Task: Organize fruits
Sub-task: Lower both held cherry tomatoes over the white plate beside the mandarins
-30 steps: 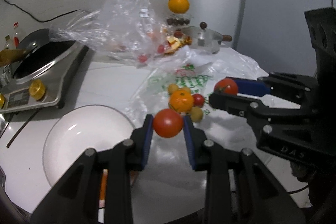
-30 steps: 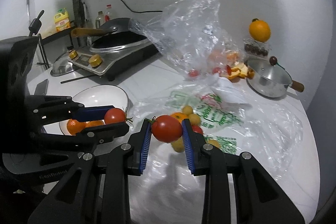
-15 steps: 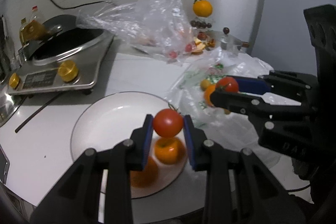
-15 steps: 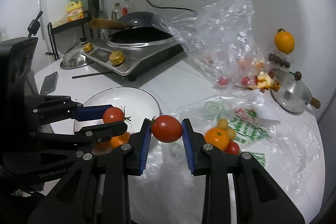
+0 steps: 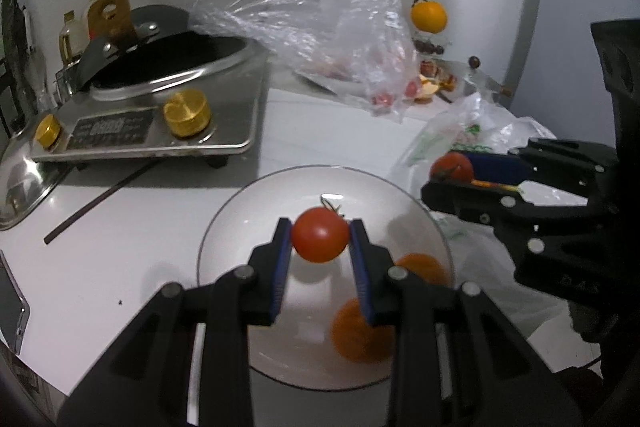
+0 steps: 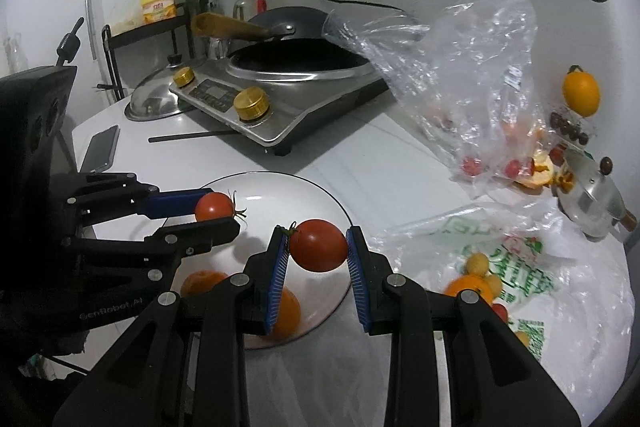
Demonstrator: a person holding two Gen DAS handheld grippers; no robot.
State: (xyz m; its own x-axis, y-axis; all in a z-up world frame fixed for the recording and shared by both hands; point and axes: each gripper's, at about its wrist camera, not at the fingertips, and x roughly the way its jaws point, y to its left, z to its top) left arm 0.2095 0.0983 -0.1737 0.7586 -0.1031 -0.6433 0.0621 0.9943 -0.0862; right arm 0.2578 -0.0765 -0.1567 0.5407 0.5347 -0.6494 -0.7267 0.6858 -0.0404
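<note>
Over the white plate, the left hand-held gripper hangs with a red tomato pinched between its blue pads, apparently poised to set it beside the two oranges already lying there. The right hand-held gripper waits near the plate's edge, its fingers narrowed onto a second tomato, likely next in turn. More small fruit lies on the printed plastic bag on the counter, still to be sorted.
</note>
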